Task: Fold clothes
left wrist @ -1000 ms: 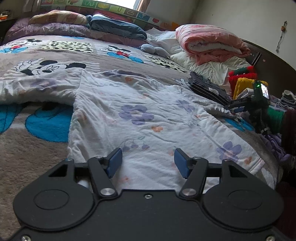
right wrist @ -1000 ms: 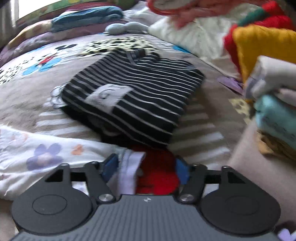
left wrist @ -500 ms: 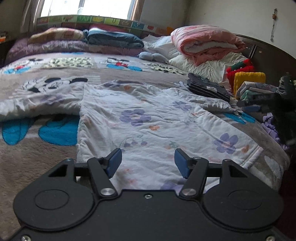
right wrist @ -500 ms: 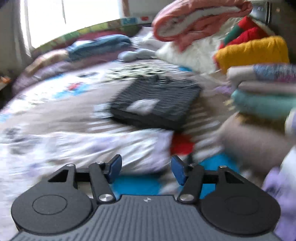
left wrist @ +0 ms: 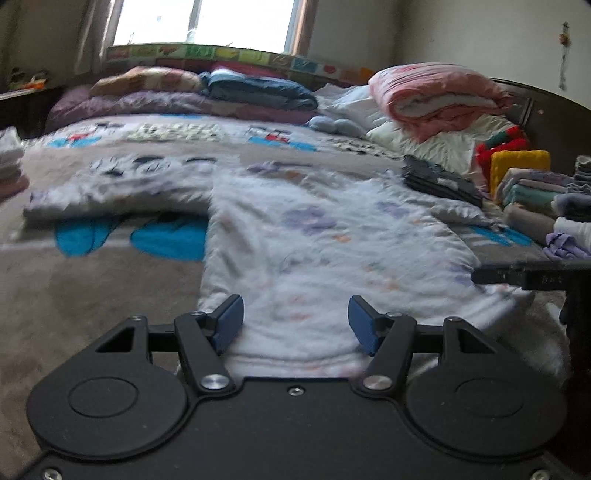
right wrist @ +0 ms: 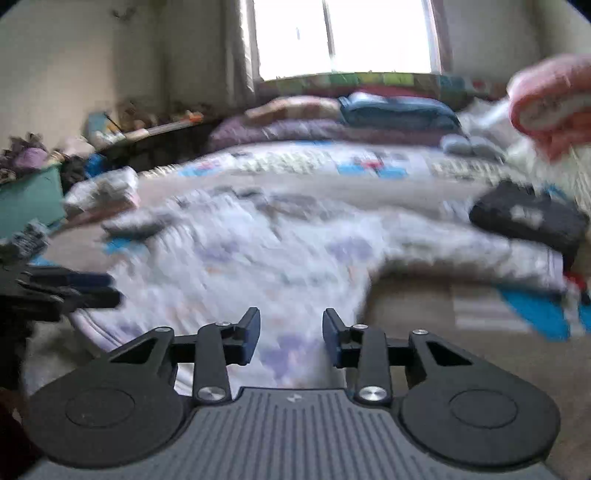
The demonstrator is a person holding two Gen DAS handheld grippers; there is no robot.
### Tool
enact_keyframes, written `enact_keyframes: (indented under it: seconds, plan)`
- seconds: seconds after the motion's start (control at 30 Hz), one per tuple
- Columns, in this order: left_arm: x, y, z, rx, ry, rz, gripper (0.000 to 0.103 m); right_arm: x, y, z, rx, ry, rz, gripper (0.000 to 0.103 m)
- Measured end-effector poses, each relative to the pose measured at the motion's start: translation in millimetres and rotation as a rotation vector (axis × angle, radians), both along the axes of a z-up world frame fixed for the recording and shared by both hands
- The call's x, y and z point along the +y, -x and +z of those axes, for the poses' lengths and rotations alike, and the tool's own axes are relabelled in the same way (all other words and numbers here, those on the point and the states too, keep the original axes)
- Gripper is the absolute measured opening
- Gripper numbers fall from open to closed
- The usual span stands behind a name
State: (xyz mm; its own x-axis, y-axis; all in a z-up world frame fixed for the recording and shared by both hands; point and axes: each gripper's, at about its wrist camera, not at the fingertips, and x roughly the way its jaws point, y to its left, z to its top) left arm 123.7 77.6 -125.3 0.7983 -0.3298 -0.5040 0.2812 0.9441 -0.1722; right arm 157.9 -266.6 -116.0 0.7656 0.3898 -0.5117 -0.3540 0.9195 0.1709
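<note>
Cream walls close in a bedroom whose bright window [left wrist: 207,22] sits behind the head of a wide bed [left wrist: 92,291]. Its cover is a plush grey-brown blanket printed with cartoon mice and blue patches. Along the far edge lie pillows and a folded navy quilt [left wrist: 258,92], with a rolled pink duvet [left wrist: 432,99] to the right on white bedding. A dark curved headboard [left wrist: 546,118] rises at the right.

Spread flat across the middle of the bed lies the white floral top [left wrist: 314,251], one sleeve out to the left, its hem nearest both cameras. Beyond its right sleeve sits a folded black striped garment [left wrist: 439,181] with a pale label; any writing on it is too blurred to read. Further right stand stacks of folded clothes [left wrist: 532,188], a yellow knit and a red one among them.

The left gripper [left wrist: 295,321] hovers over the hem with its blue-padded jaws spread wide, holding nothing. The right gripper [right wrist: 291,334] hangs above the same hem, jaws parted and empty. Both views are smeared by motion blur.
</note>
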Motion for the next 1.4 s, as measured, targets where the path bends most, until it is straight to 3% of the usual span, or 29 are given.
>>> enact_keyframes:
  seconds: [0.07, 0.23, 0.33, 0.6, 0.73, 0.83, 0.9, 1.0, 1.17, 1.4]
  plan:
    - [2, 2, -6, 0.004, -0.008, 0.004, 0.062, -13, -4, -17, 0.048, -0.046, -0.05, 0.031]
    - [5, 5, -12, 0.024, 0.015, 0.022, 0.062, -36, 9, -37, 0.066, -0.216, -0.103, 0.021]
    - [-1, 8, -12, 0.027, -0.039, 0.019, 0.062, -43, 13, -44, 0.071, -0.256, -0.122, 0.015]
    - [-14, 24, -12, -0.006, -0.165, 0.021, 0.062, -46, 39, -52, 0.055, -0.2, -0.148, 0.015]
    - [-11, 29, -4, 0.022, -0.193, -0.02, 0.063, -37, 48, -46, 0.044, -0.107, -0.149, 0.017]
    - [-10, 34, 2, 0.036, -0.222, -0.059, 0.063, -38, 55, -41, 0.05, -0.097, -0.172, 0.023]
    - [-9, 38, 10, 0.008, -0.241, -0.09, 0.063, -41, 62, -37, 0.048, -0.101, -0.191, 0.024]
    - [-4, 39, 24, -0.054, -0.209, -0.103, 0.063, -42, 72, -26, -0.004, -0.102, -0.195, 0.025]
    - [-1, 21, 37, -0.135, -0.21, -0.108, 0.063, -28, 47, -14, -0.064, -0.042, -0.134, 0.025]
    - [-8, -40, 43, -0.196, -0.249, -0.133, 0.063, -9, 9, 3, -0.146, 0.049, -0.042, 0.025]
